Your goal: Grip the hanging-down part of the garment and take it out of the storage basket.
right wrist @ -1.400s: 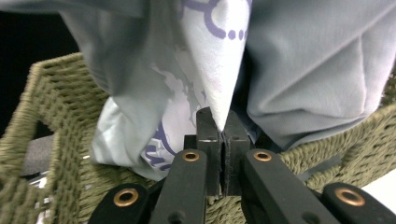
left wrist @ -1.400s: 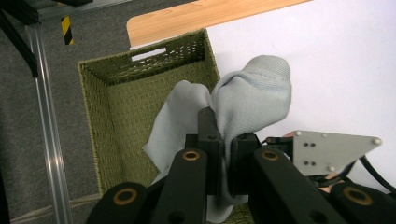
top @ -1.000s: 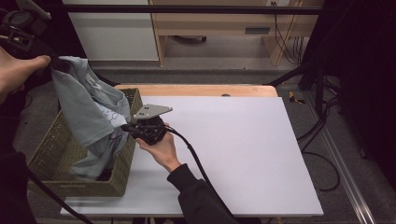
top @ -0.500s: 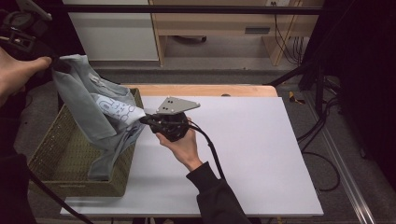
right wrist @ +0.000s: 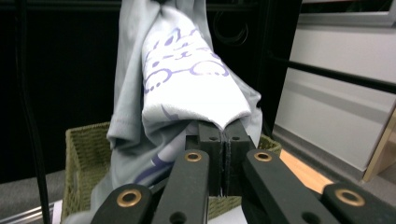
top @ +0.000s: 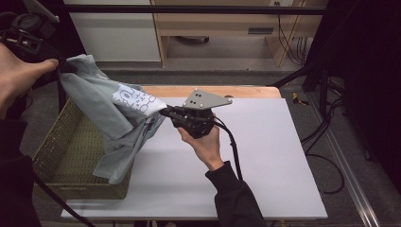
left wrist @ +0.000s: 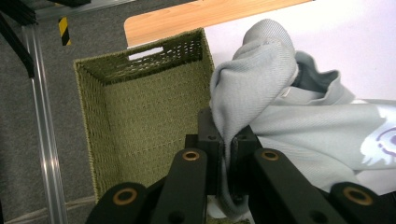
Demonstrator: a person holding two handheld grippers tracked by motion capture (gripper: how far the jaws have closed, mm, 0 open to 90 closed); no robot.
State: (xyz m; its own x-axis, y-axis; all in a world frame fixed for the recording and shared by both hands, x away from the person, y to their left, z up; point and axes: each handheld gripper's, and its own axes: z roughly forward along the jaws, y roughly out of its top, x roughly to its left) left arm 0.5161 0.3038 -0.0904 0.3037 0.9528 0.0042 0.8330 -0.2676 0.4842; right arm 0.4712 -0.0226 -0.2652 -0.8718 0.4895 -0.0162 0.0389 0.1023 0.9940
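Rightward and up has moved the right gripper (top: 166,112), pulling the grey T-shirt (top: 111,124) from the basket (top: 61,156); both grippers, left gripper (left wrist: 227,147) too, clamp it.

White tabletop (top: 265,161) with wood strip (top: 213,91) along its 12 o'clock edge; green woven basket (top: 66,156) sits at 9 o'clock, overhanging the edge.

Black tool (top: 166,112), grey plate, dark sleeve (top: 235,196)
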